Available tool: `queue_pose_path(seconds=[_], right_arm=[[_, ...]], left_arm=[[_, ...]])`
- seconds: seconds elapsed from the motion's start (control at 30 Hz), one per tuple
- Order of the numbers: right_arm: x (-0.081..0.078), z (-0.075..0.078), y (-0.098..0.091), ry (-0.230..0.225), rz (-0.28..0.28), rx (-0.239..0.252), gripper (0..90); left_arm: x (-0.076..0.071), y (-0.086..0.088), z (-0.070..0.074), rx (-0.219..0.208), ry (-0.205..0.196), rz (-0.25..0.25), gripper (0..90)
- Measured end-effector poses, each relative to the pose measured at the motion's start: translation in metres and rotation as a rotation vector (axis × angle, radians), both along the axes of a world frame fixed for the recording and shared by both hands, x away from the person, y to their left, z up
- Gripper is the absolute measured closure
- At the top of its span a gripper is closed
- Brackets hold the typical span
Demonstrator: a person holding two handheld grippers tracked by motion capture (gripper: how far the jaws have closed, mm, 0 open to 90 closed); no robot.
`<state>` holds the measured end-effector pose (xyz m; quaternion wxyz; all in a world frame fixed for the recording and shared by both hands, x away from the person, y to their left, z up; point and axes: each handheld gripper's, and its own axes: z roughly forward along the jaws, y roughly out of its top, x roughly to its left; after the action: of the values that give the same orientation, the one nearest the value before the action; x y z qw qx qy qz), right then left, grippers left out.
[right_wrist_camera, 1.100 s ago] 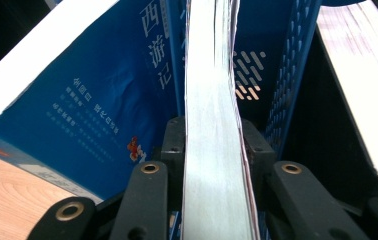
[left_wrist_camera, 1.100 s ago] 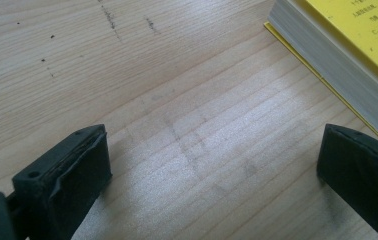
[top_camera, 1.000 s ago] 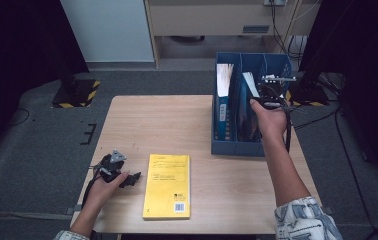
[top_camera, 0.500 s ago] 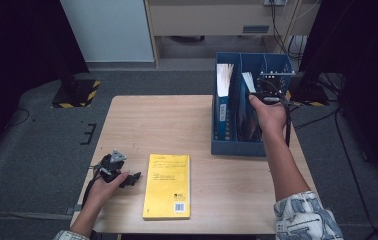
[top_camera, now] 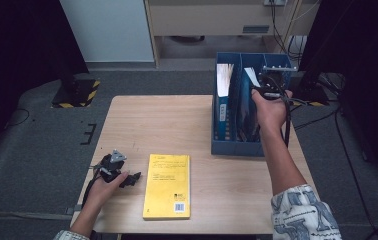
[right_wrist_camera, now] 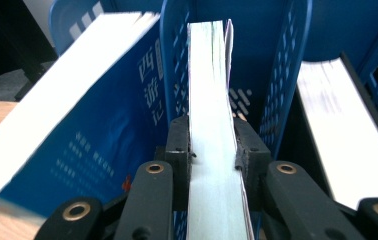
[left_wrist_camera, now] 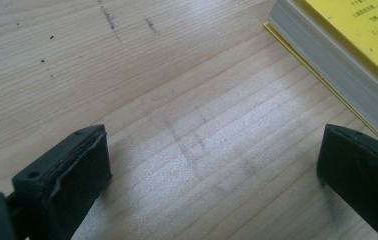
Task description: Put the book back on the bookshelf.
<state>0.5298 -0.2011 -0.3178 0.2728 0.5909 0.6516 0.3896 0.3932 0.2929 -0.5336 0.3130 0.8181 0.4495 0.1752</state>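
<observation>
A blue slotted book rack (top_camera: 237,147) stands on the right half of the table. In its middle slot a white-edged book (right_wrist_camera: 207,75) stands upright, and my right gripper (right_wrist_camera: 212,145) is shut on it, its jaws having just closed further with the pads pressing both covers. In the high view the right gripper (top_camera: 266,89) sits over that book (top_camera: 251,76). A yellow book (top_camera: 168,185) lies flat near the table's front edge. Left of it my left gripper (top_camera: 133,179) rests on the wood, open, with bare table between its jaws (left_wrist_camera: 217,150) and the yellow book (left_wrist_camera: 357,30) at the right jaw.
A blue-covered book (right_wrist_camera: 77,125) leans in the rack's left slot, seen from above as the blue-covered book (top_camera: 223,80). Another white-edged book (right_wrist_camera: 347,115) stands in the right slot. Cables (top_camera: 289,115) trail from the right gripper. Dark floor surrounds the wooden table (top_camera: 167,125).
The right hand has crept slightly farther along the rack's middle slot. The left hand and the yellow book have stayed where they were.
</observation>
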Motion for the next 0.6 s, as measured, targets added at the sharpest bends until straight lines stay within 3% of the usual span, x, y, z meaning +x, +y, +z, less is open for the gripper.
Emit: queue_pose_path(seconds=[0.37,0.6], right_arm=[[0.028,-0.004,0.004,-0.007,-0.053,-0.011,73.4],[0.036,-0.009,0.006,-0.007,-0.077,-0.037,73.4]], left_arm=[[0.000,0.000,0.000,0.001,0.002,-0.002,0.0],[0.000,0.000,0.000,0.001,0.002,-0.002,0.0]])
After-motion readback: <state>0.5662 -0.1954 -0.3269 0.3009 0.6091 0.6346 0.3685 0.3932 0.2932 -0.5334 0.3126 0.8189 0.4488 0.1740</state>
